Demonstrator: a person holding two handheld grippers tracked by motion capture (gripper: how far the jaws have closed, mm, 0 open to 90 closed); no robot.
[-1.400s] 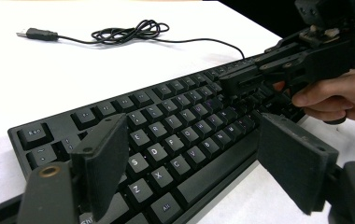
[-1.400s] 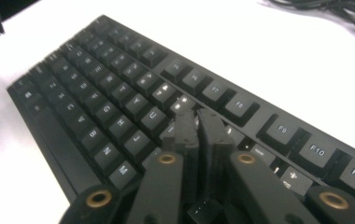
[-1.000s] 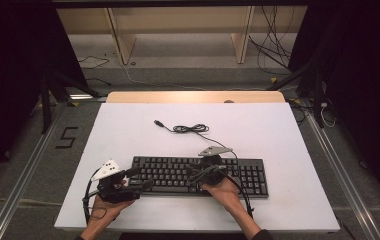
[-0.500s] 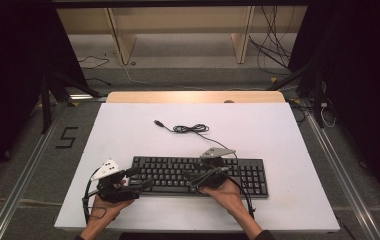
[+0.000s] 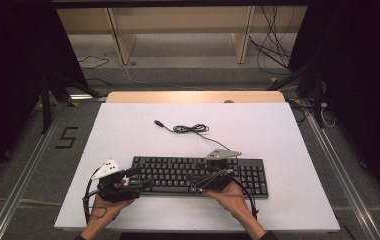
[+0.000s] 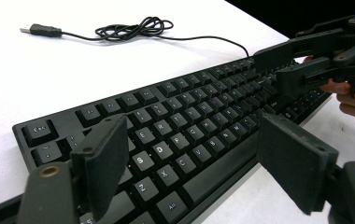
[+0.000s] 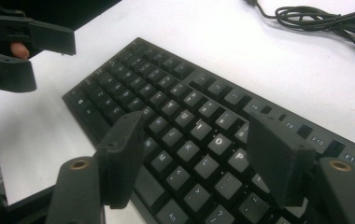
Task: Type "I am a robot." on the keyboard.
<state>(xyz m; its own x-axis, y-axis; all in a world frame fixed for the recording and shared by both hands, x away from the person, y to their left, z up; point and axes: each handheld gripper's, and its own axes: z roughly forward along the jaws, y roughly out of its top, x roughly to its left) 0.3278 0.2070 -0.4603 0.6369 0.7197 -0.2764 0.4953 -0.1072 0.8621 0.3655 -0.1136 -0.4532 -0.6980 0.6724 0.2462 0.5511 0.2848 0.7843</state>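
A black keyboard (image 5: pixel 178 167) lies flat near the front of the white table (image 5: pixel 278 135). Its thin cable runs back to a loose coil (image 5: pixel 190 129) and a USB plug (image 5: pixel 158 122). My left gripper (image 5: pixel 140 178) hovers at the keyboard's left end, open, with the letter keys (image 6: pixel 175 116) showing between its jaws (image 6: pixel 192 140). My right gripper (image 5: pixel 198 182) is over the middle of the keyboard, pointing left. Its jaws have just been opening and stand wide (image 7: pixel 196 140), with only keys (image 7: pixel 199 126) beneath them. Each gripper shows in the other's view (image 6: pixel 301 65) (image 7: pixel 21 51).
The table's front edge is close behind both hands. Bare white surface lies left, right and behind the keyboard. Beyond the table stand a wooden shelf frame (image 5: pixel 178 30) and loose cables on the floor (image 5: pixel 273 50).
The right gripper's jaws have spread wider over the keys. Both hands have stayed almost in place, and the keyboard has not moved.
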